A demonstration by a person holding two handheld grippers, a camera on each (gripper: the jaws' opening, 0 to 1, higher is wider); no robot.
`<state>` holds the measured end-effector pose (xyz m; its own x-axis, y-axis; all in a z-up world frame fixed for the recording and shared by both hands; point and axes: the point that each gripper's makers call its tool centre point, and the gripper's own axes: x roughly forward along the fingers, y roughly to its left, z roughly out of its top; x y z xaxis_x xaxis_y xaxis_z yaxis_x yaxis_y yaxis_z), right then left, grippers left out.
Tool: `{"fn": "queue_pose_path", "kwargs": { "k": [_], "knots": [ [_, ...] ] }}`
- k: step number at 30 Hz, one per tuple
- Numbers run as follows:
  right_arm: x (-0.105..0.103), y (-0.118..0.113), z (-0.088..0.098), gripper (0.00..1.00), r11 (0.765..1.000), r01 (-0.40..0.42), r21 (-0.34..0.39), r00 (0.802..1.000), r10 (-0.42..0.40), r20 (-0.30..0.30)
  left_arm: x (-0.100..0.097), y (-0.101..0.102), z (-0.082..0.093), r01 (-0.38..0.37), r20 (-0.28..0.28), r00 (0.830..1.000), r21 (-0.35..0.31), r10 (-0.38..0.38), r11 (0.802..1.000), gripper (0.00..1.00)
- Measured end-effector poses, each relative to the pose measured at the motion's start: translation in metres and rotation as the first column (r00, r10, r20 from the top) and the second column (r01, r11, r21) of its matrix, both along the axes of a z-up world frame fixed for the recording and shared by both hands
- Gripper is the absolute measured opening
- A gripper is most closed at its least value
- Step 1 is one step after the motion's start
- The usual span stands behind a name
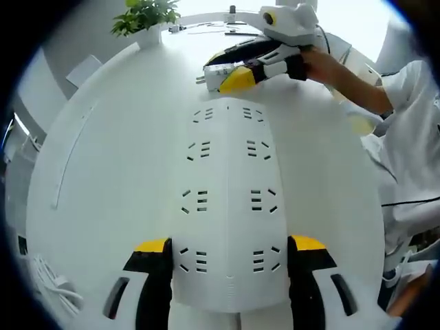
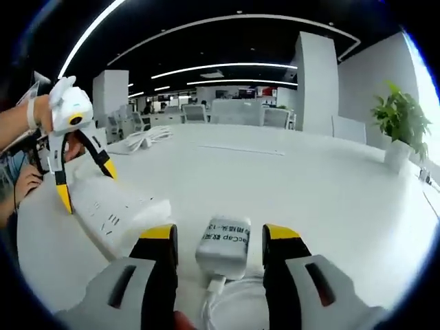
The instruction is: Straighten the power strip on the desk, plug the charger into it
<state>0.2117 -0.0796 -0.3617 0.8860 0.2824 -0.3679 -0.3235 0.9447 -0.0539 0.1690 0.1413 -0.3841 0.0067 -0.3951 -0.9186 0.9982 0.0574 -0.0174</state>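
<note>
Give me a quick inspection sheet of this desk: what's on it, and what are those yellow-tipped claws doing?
Surface: white desk, mostly bare.
Job's things: white power strip lying flat; white charger resting on the desk.
Clutter: potted plant at the far edge.
Grippers: left gripper open, jaws either side of the power strip's near end; right gripper open, jaws either side of the charger, not clamped.
Cables: charger's white cable curls below it; another white cable bundle farther off.
Surroundings: open office with chairs, pillars and ceiling light strips.

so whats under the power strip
The white desk. The power strip lies flat on it between the left gripper's open jaws; the surface directly beneath is covered.
</note>
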Motion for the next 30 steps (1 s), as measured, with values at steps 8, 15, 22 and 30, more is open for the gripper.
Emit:
{"fn": "queue_pose_path", "kwargs": {
  "k": [8,15,22,30],
  "knots": [
    [0.000,-0.007,-0.002,0.30,0.999,-0.002,-0.033,1.000,0.002,0.016,0.000,0.000,0.000,0.000,0.000,1.000,0.002,0.000,1.000,0.69],
    [0.001,-0.003,-0.001,0.28,0.984,-0.118,0.130,0.992,0.123,-0.030,0.000,-0.001,0.000,-0.001,0.000,1.000,0.002,0.001,1.000,0.69],
    [-0.002,-0.001,-0.002,0.28,0.959,-0.213,0.187,0.957,0.243,-0.158,0.000,-0.001,0.000,-0.002,0.000,1.000,0.006,0.002,1.000,0.68],
    [-0.038,0.031,0.034,0.28,0.911,-0.404,0.088,0.846,0.408,-0.342,-0.001,0.000,0.000,-0.002,0.000,1.000,0.003,0.002,1.000,0.68]
  ]
}}
